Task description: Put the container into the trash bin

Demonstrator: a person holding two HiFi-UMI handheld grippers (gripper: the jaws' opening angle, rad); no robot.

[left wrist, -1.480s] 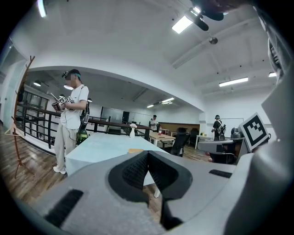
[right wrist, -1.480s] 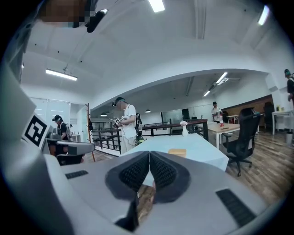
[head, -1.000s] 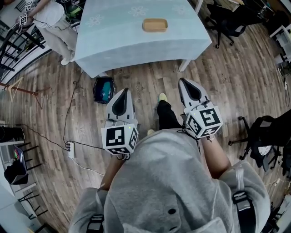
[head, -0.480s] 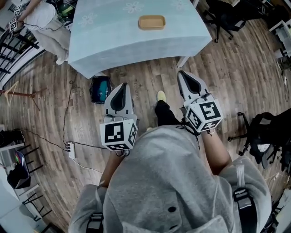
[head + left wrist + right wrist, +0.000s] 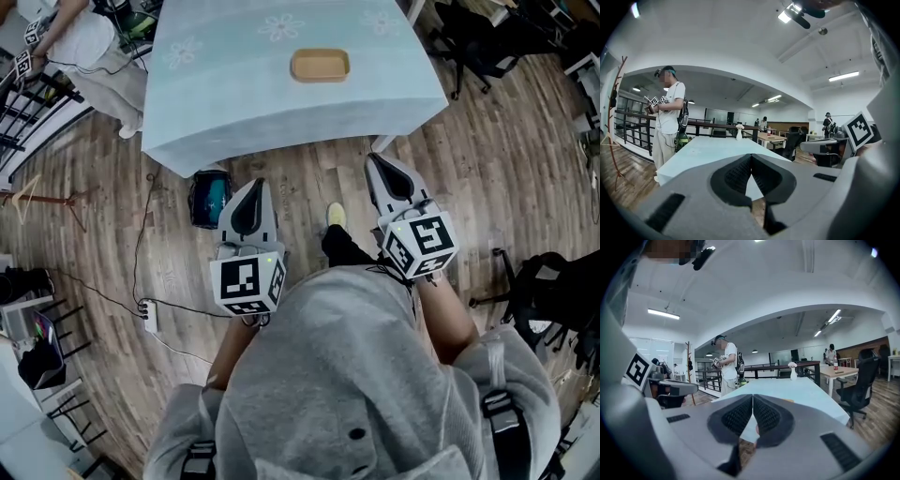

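Note:
A shallow tan container (image 5: 319, 65) lies on the table with the pale blue cloth (image 5: 234, 103), far ahead of both grippers. On the wooden floor by the table's near left corner stands a small black trash bin (image 5: 209, 199) with a teal lining. My left gripper (image 5: 254, 185) is held over the floor just right of the bin, shut and empty. My right gripper (image 5: 376, 161) points at the table's near edge, also shut and empty. The jaws meet in the left gripper view (image 5: 751, 157) and in the right gripper view (image 5: 753, 397), with the table (image 5: 787, 391) beyond them.
A person in white (image 5: 89, 37) stands at the table's far left corner by a black railing (image 5: 37, 103). Black office chairs stand at the upper right (image 5: 473, 42) and right (image 5: 553, 291). A power strip with cables (image 5: 146, 314) lies on the floor at left. A small vase (image 5: 739, 133) stands at the table's far end.
Both grippers and I have moved forward together toward the table, so its near edge and the bin sit closer to the gripper tips. The jaws stayed shut.

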